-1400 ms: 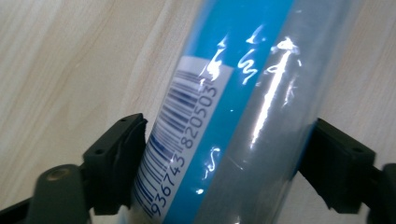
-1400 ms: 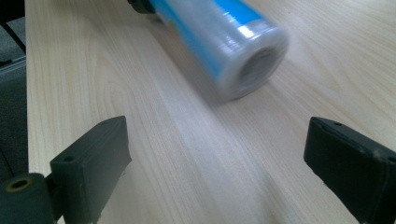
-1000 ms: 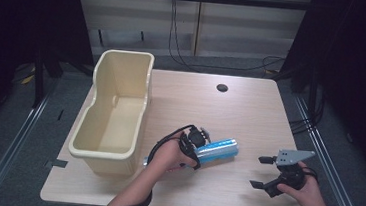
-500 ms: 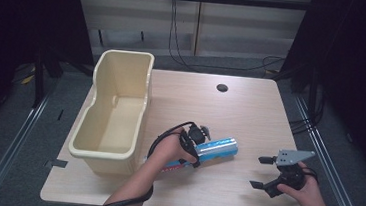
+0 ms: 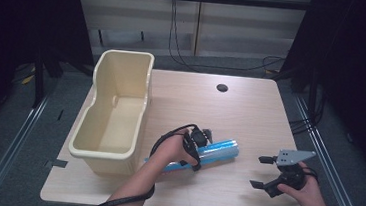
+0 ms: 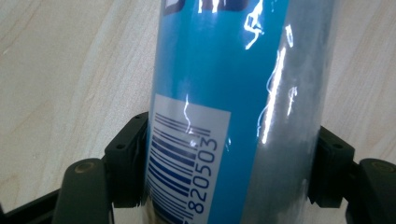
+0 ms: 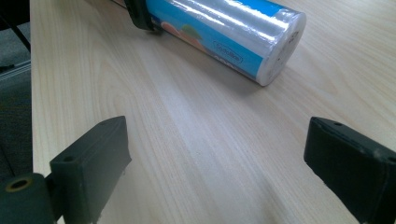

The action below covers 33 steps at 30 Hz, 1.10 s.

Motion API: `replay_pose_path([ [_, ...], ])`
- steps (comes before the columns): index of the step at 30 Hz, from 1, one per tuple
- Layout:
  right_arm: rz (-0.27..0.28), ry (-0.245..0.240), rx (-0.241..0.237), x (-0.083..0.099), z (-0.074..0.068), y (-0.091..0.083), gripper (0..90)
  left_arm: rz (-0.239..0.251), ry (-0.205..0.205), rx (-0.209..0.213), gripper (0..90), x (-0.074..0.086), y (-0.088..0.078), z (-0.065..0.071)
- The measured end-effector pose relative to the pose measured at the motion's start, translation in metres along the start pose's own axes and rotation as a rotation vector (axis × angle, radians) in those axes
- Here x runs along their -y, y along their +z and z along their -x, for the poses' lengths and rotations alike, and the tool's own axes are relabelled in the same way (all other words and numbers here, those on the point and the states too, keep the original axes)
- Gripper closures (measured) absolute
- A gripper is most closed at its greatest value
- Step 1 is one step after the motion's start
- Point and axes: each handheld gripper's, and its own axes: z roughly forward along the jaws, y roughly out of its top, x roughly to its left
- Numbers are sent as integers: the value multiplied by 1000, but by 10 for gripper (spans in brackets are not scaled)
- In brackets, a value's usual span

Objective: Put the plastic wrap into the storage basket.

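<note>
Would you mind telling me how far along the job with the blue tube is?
Done: the left tool has its jaws on either side of the blue tube. In hand: the tube lies on the table. Left: perhaps lifting it into the cream bin; the right tool hangs open.

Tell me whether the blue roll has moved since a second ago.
No. The blue roll lies at the same spot on the table, right of the cream bin, with the left tongs around it.

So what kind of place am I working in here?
Likely a lab or data-collection rig, not a home: a bare light wooden table with a cable hole, dark curtains at the sides, and loose black cables behind.
</note>
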Motion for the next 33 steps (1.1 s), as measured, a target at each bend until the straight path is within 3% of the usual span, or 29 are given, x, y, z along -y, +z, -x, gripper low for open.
replay_pose_path([
  [4,-4,1,-6,1,1,1,65,-12,7,-12,296,-1,0,2],
  [7,-6,-9,-7,0,0,1,65,-36,37,-55,301,-4,0,8],
  [11,-2,-2,-5,0,1,1,65,-37,36,-53,312,-6,-1,11],
  [15,-3,3,-7,1,1,0,65,-58,-49,-17,321,-7,-4,9],
  [18,-2,1,-10,1,1,0,65,-51,-53,-25,321,-6,-9,9],
  [19,0,3,-12,1,1,0,65,-46,-85,-14,321,-6,-14,8],
  [24,-1,8,-9,1,1,0,65,-49,-120,14,321,-7,-27,5],
  [27,9,8,-5,0,1,-1,65,-39,-173,16,321,-8,-39,4],
  [29,10,11,-5,1,1,-1,65,-51,-150,25,321,-8,-44,2],
  [30,13,13,-10,1,1,-2,65,-40,-175,21,322,-8,-47,2],
  [33,13,13,-7,1,1,-2,65,-25,-196,17,321,-8,-60,1],
])
